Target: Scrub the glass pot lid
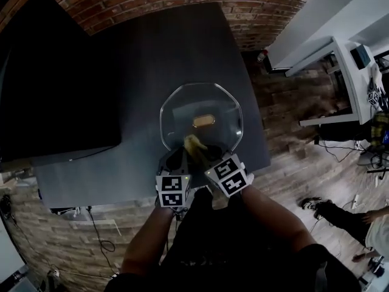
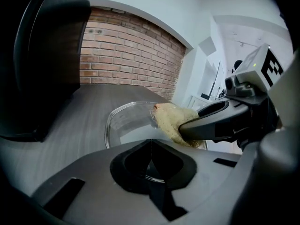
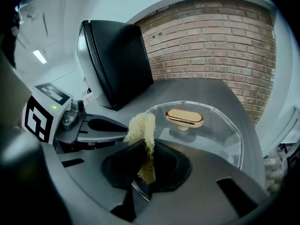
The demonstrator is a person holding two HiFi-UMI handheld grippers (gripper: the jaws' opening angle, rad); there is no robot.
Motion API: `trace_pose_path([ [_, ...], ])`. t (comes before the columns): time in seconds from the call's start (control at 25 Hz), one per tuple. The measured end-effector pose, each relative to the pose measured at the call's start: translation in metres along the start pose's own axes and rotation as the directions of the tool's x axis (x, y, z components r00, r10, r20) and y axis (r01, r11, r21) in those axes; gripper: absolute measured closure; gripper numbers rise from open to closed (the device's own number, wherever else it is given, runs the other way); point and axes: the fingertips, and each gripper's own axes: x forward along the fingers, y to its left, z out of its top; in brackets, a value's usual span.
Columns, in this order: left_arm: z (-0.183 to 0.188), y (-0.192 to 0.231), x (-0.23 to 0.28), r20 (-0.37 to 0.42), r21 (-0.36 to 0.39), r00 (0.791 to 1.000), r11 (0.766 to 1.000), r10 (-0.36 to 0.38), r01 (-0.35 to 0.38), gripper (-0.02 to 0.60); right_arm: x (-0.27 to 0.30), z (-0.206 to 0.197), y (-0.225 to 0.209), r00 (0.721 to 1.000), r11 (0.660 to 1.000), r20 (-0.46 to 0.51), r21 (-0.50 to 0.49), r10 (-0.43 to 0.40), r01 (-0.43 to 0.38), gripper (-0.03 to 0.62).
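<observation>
Glass pot lid (image 1: 200, 102) sits flat on the dark counter (image 1: 152, 53), gold handle (image 3: 184, 117) on top. Both grippers are at its 6 o'clock edge. The left gripper (image 2: 151, 149) is clamped on the near rim. The right gripper (image 3: 145, 158) is pinching a yellowish scrubber wad (image 3: 143, 130) that touches the glass just inside the rim.
</observation>
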Motion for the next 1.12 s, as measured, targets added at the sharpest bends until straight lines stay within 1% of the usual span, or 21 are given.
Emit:
trace_pose_path([
  [0.16,-0.013,0.003,0.006,-0.041,-0.004,0.999,1.0,-0.001,0.0,0.548,0.012,-0.013,0.003,0.998,0.998,-0.064,-0.059,-0.023,0.02,0.546],
  [0.24,-0.015,0.004,0.007,-0.041,-0.008,0.999,1.0,-0.003,0.002,0.548,0.015,-0.017,0.004,0.996,0.997,-0.084,-0.079,-0.031,0.024,0.546],
  [0.36,-0.016,0.003,0.006,-0.034,0.003,0.999,1.0,-0.003,0.004,0.548,0.017,-0.023,0.003,0.993,0.997,-0.108,-0.075,-0.045,0.037,0.546],
  [0.64,-0.016,0.004,0.007,-0.061,0.004,0.998,1.0,-0.006,0.006,0.548,0.023,-0.023,0.002,0.99,0.997,-0.132,-0.061,-0.055,0.047,0.545],
  [0.88,-0.017,0.003,0.009,-0.078,-0.006,0.997,1.0,0.01,-0.011,0.548,0.023,-0.023,0.001,0.991,0.998,-0.134,-0.063,-0.026,0.018,0.543],
  [1.0,-0.017,0.001,0.01,-0.087,-0.013,0.996,0.999,0.028,-0.029,0.548,0.021,-0.025,0.0,0.99,0.997,-0.144,-0.069,0.005,-0.015,0.543],
  [1.12,-0.018,0.0,0.009,-0.103,-0.035,0.994,0.998,0.048,-0.052,0.548,0.02,-0.026,0.001,0.986,0.995,-0.159,-0.086,0.04,-0.054,0.542],
])
